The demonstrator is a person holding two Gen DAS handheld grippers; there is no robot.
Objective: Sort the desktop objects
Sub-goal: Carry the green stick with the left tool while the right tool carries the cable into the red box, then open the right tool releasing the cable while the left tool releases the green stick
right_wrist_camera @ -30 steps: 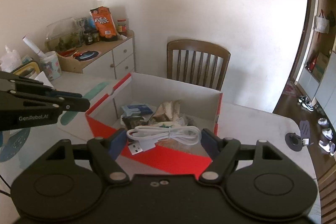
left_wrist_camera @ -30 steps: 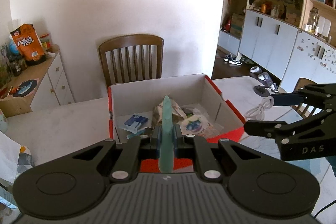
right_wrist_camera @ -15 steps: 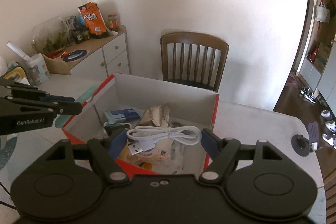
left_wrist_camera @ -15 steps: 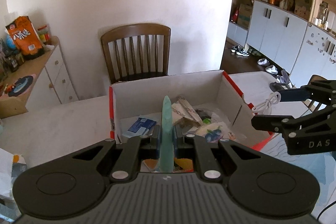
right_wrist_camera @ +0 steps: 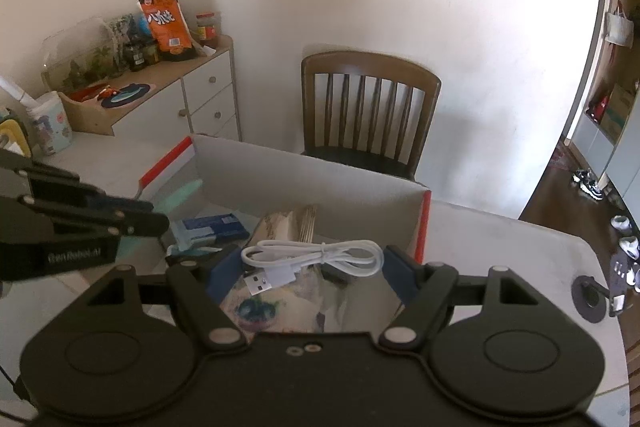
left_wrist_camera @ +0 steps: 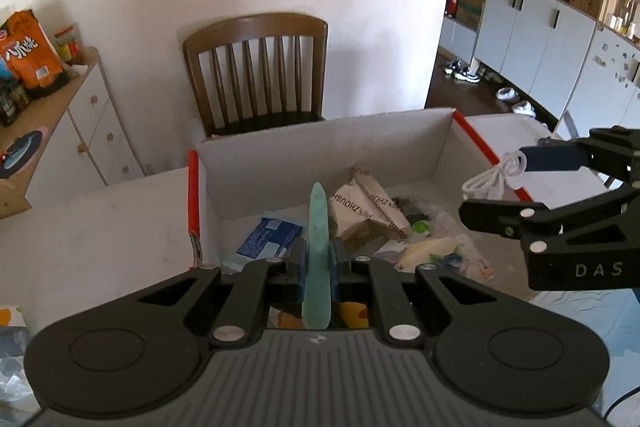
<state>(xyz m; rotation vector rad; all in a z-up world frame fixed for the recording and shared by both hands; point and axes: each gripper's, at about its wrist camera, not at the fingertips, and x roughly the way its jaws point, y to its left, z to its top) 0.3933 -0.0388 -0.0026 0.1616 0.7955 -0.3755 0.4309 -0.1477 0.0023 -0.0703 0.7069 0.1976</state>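
**Both grippers over the box, drop coming up**

Left gripper (left_wrist_camera: 318,259) is pinched on a thin teal stick (left_wrist_camera: 318,227); right gripper (right_wrist_camera: 310,263) is spread wide but clamping a coiled white USB cable (right_wrist_camera: 312,255). Both hang above the open cardboard box (left_wrist_camera: 320,143). Next, I'd guess: let go inside. Compared to a second back, the box sits closer and more underneath.

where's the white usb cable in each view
Left wrist: the cable is at the right edge, a white loop in the right hand-held gripper, over the box's right wall.
Right wrist: the cable is at lower centre, stretched between the blue pads, above the box contents.
Shared landmark: the wooden chair behind the box.
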